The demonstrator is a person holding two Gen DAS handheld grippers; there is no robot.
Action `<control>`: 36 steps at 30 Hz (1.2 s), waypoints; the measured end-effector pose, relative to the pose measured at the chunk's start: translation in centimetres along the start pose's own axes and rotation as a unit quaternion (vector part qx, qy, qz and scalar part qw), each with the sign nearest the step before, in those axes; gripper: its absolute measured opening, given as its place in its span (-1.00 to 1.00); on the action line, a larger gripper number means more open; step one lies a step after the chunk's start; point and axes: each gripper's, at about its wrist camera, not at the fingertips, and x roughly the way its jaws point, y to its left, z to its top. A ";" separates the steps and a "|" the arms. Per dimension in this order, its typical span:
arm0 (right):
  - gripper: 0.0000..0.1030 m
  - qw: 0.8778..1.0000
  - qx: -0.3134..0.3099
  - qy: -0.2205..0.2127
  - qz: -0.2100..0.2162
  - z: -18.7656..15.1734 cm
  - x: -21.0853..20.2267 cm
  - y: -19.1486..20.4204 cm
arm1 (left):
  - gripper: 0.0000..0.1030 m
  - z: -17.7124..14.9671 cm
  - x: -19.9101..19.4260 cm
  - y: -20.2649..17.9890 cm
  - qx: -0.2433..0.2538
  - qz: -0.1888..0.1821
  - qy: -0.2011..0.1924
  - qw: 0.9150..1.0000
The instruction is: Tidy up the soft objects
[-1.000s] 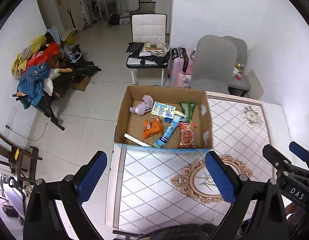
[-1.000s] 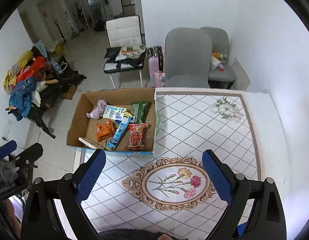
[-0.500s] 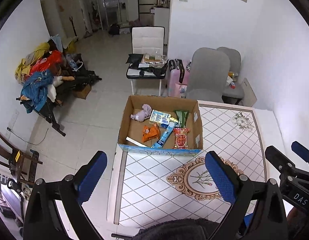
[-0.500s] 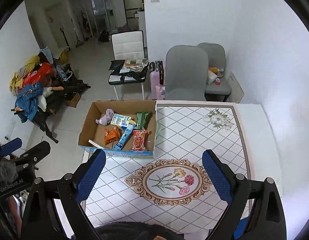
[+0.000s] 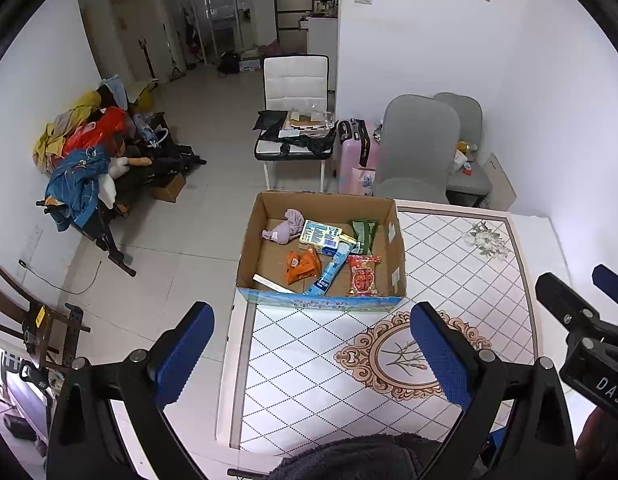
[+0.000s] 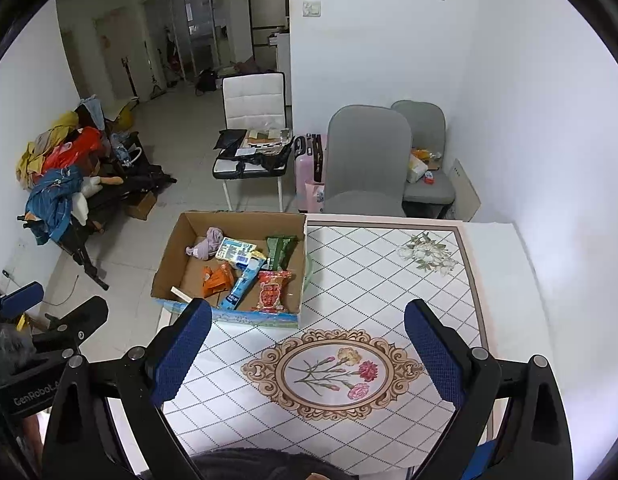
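An open cardboard box (image 5: 397, 236) (image 6: 165, 264) sits at the table's far left corner. Inside lie a lilac cloth (image 5: 287, 226) (image 6: 207, 243), a red snack pack (image 5: 363, 275) (image 6: 272, 291), an orange pack (image 5: 303, 266) (image 6: 217, 278), a blue tube (image 5: 329, 272) (image 6: 244, 284), a green pack (image 5: 365, 232) (image 6: 281, 250) and a white-blue packet (image 5: 320, 234) (image 6: 236, 249). My left gripper (image 5: 313, 356) is open and empty, high above the table's near left edge. My right gripper (image 6: 307, 356) is open and empty, above the floral medallion.
The table (image 5: 449, 264) (image 6: 389, 280) has a diamond-patterned cloth with a floral medallion (image 6: 333, 372). Two grey chairs (image 6: 367, 160) stand behind it, a white chair (image 6: 255, 120) with clutter and a pink suitcase (image 5: 355, 160) beyond. A pile of clothes (image 5: 81, 160) lies at the left wall.
Both grippers have risen and pulled back from the box, which looks smaller and farther. Both stay open and empty.
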 end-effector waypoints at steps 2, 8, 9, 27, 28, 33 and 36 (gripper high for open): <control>0.92 1.000 0.000 -0.001 -0.003 0.0 -0.1 -0.1 | 0.95 0.0 0.1 0.0 0.000 -0.001 0.000 1.000; 0.92 1.000 0.000 -0.003 -0.010 -0.1 -0.2 -0.5 | 0.95 -0.1 0.1 -0.1 0.001 -0.001 0.001 1.000; 0.92 1.000 0.001 -0.003 -0.012 -0.2 -0.2 -0.6 | 0.95 -0.1 0.1 -0.1 0.001 0.000 0.001 1.000; 0.92 1.000 0.009 0.005 -0.021 -0.8 0.1 -0.9 | 0.95 0.1 -0.1 -0.6 0.002 -0.002 -0.001 1.000; 0.92 1.000 0.010 0.006 -0.021 -0.8 0.2 -0.9 | 0.95 0.1 -0.1 -0.6 0.003 -0.002 0.000 1.000; 0.92 1.000 0.010 0.008 -0.023 -1.0 0.2 -0.9 | 0.95 0.2 -0.1 -0.6 0.003 -0.003 -0.001 1.000; 0.92 1.000 0.011 0.006 -0.024 -1.0 0.1 -0.9 | 0.95 0.2 0.0 -0.7 0.005 -0.002 0.001 1.000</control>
